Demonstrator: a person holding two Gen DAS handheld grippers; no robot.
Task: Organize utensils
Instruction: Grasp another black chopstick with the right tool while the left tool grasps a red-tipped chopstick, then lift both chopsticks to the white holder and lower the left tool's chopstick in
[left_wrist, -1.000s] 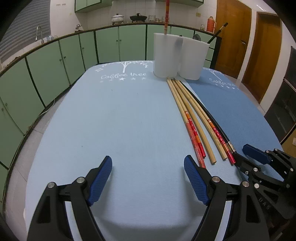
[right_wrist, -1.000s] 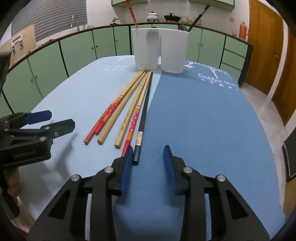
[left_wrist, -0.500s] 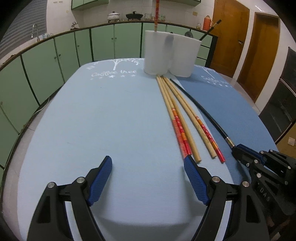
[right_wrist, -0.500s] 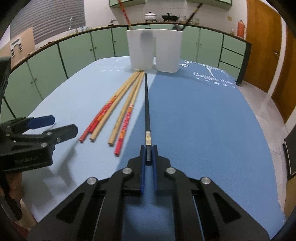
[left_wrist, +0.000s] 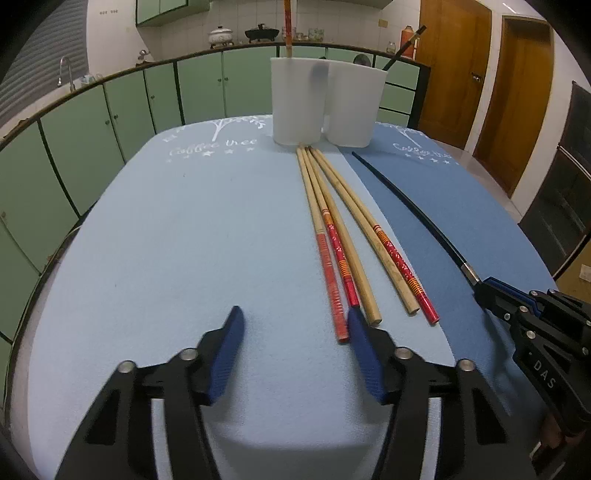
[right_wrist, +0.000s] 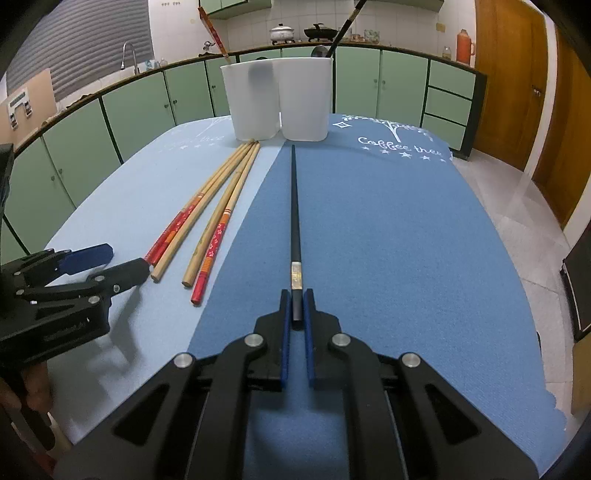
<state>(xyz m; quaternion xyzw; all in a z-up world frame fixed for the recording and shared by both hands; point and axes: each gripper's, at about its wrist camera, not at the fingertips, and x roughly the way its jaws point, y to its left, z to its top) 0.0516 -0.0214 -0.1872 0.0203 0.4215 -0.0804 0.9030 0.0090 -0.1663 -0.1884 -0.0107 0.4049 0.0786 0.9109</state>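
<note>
The right claw (right_wrist: 297, 308) is clamped on the butt of the black chopstick (right_wrist: 294, 206), a light, stiff, slick rod pointing straight ahead, while the left claw (left_wrist: 295, 354) gapes beside the wooden chopsticks (left_wrist: 334, 229).

1. A black chopstick (right_wrist: 295, 218) with a pale metallic band near its thick end lies straight down the middle of the frame in the right wrist view, over the dark blue mat. Its thick end is clamped in the right gripper (right_wrist: 296, 308); its thin tip points at the holder.
2. Four wooden chopsticks (left_wrist: 343, 236), bare or red-patterned toward their near ends, lie side by side on the light blue mat, centre right in the left wrist view, fanning out from tips bunched together.
3. A white two-cup holder (left_wrist: 325, 103) stands upright at top centre. One red-patterned chopstick (left_wrist: 287, 27) stands in its left cup, one dark utensil (left_wrist: 404, 46) leans in its right.
</note>
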